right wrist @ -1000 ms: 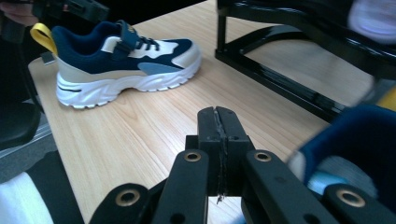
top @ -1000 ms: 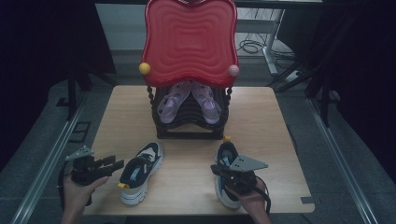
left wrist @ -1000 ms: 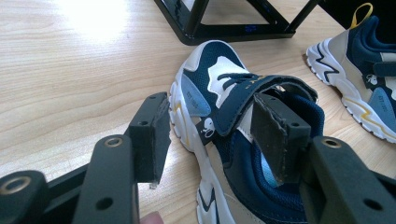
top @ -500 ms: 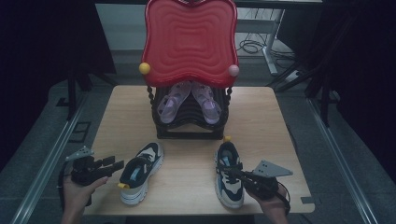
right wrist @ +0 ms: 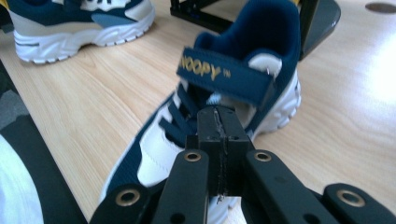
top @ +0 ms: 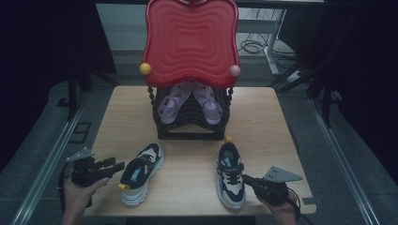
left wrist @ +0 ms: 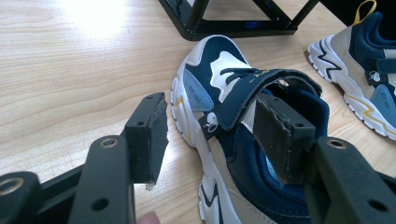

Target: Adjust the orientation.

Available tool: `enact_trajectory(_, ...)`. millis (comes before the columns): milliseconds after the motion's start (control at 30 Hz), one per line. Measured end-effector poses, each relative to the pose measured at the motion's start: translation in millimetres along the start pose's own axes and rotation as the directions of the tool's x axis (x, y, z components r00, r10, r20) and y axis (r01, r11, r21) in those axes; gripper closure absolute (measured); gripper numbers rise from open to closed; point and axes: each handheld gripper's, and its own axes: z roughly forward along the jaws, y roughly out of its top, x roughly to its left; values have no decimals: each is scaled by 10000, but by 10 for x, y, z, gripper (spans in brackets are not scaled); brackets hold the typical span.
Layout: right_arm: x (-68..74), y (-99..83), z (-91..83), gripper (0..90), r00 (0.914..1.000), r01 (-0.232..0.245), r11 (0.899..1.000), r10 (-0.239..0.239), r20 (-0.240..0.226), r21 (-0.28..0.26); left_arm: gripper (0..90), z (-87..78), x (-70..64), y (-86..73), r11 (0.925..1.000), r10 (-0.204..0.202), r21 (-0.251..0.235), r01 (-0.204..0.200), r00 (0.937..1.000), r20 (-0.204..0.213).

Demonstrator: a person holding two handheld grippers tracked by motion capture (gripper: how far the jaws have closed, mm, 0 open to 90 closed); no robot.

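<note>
Left gripper point(left wrist: 210, 135) spread wide around the left sneaker's point(top: 138, 172) strap.
Right gripper point(right wrist: 218, 126) — clenched, empty — beside the right sneaker point(top: 230, 174).

Both hands low at near edge, each holding a black two-jaw gripper; left spread, right closed.

Left hand point(top: 77, 194) grips the left black gripper point(top: 112, 166), body level, pointing right; its fingers point(left wrist: 147, 135) stand wide apart in the left gripper view. Right hand point(top: 280, 211) grips the right black gripper point(top: 246, 179) with the grey three-cornered plate on top, pointing left; its fingers point(right wrist: 209, 128) are pressed together, nothing between them. Forearms come up from the bottom edge.
</note>
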Motion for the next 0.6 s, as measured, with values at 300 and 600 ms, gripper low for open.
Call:
enact_trajectory(300, -24, -191, -55, 900, 9988, 177, 9993, -162, -467, 317, 444, 25, -5, -10, 10000, -32, 55, 32, 10000, -15)
enact_trajectory(600, 6, -236, -35, 900, 9962, 388, 9985, -355, -798, 399, 442, 24, 3, -17, 10000, -69, 70, 69, 10000, -5)
